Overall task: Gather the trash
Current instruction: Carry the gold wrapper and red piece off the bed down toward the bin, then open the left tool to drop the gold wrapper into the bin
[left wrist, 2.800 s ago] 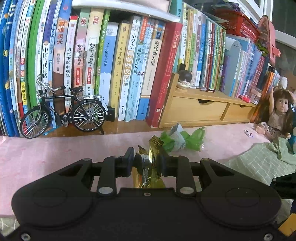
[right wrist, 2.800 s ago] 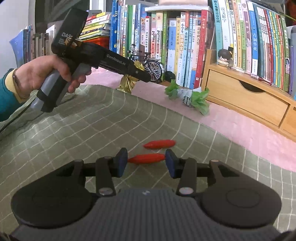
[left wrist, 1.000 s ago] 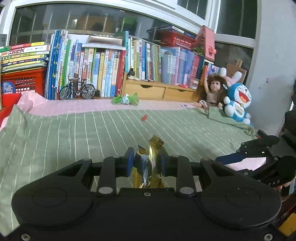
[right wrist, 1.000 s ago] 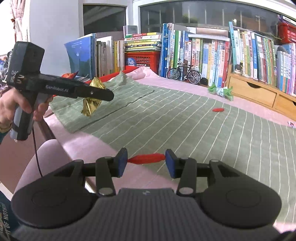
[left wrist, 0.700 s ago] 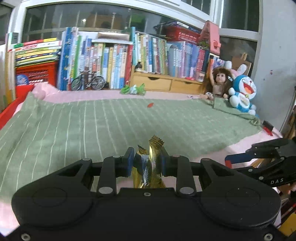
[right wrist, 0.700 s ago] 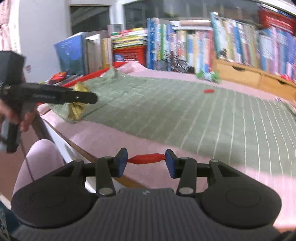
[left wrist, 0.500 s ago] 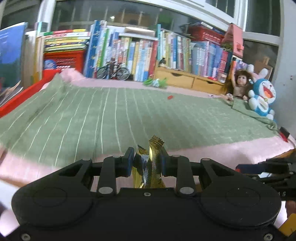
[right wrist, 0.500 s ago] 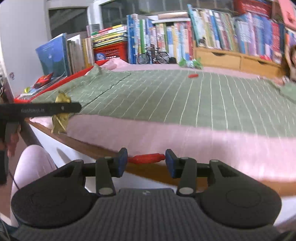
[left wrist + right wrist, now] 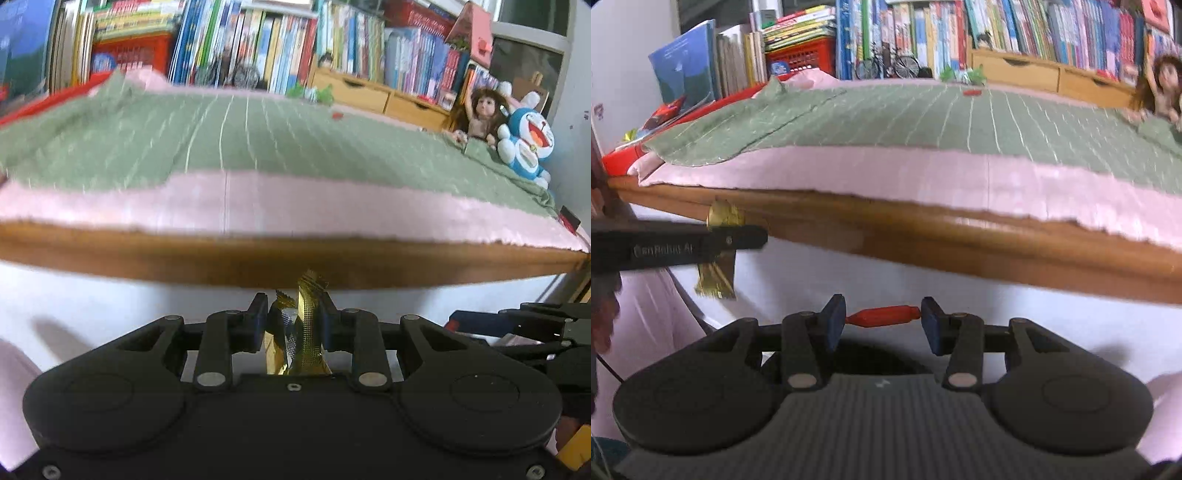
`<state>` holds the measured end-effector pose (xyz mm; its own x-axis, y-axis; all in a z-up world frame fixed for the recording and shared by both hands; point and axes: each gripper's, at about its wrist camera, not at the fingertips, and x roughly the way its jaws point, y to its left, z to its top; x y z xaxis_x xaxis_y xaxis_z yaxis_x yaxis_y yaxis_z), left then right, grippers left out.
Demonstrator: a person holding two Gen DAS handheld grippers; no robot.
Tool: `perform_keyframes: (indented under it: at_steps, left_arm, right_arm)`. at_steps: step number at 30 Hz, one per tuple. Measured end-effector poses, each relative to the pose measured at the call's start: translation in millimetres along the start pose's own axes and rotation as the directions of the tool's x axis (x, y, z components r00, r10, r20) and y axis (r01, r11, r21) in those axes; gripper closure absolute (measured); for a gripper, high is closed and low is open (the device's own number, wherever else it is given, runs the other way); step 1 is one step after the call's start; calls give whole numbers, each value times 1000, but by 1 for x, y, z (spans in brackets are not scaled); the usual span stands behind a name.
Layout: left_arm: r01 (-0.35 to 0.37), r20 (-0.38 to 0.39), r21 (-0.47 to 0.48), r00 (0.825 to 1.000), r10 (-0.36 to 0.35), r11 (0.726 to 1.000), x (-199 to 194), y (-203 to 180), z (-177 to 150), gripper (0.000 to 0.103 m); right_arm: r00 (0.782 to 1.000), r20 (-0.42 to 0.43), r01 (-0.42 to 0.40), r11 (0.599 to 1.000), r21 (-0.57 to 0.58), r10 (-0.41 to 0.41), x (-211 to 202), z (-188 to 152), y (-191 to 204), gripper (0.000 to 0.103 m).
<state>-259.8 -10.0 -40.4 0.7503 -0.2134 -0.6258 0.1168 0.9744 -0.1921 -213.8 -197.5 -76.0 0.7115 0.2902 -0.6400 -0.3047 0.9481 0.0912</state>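
My left gripper [image 9: 293,315] is shut on a crumpled gold foil wrapper [image 9: 301,332], which stands upright between its pads, below the bed's wooden edge [image 9: 295,264]. The same gold wrapper [image 9: 718,254] hangs from the left gripper [image 9: 753,236] at the left of the right wrist view. My right gripper [image 9: 882,319] is shut on a thin red wrapper [image 9: 884,316], pinched end to end between the blue pads. On the green blanket far behind lie a second red wrapper [image 9: 973,92] and a green-and-white wrapper [image 9: 962,75].
The bed carries a green striped blanket [image 9: 240,136] over a pink sheet [image 9: 332,206]. Bookshelves [image 9: 258,48], a wooden drawer unit [image 9: 373,98], a doll [image 9: 480,114] and a blue plush toy [image 9: 526,142] line the far side. A dark opening [image 9: 879,356] shows behind the right gripper's fingers.
Both grippers have pulled back off the bed and sunk below its wooden edge, each still holding its wrapper. The bed now fills the upper half of both views.
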Motion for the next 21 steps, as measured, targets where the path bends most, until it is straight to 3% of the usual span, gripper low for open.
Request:
perform_keyframes:
  at_steps: [12, 21]
  left_arm:
    - [15, -136, -5, 991, -15, 1000, 32, -1, -39, 76]
    - [42, -225, 22, 974, -36, 999, 46, -8, -58, 75]
  right_arm:
    - [996, -89, 19, 998, 65, -13, 14, -28, 1, 55]
    - [991, -126, 52, 998, 36, -48, 22, -38, 9, 55]
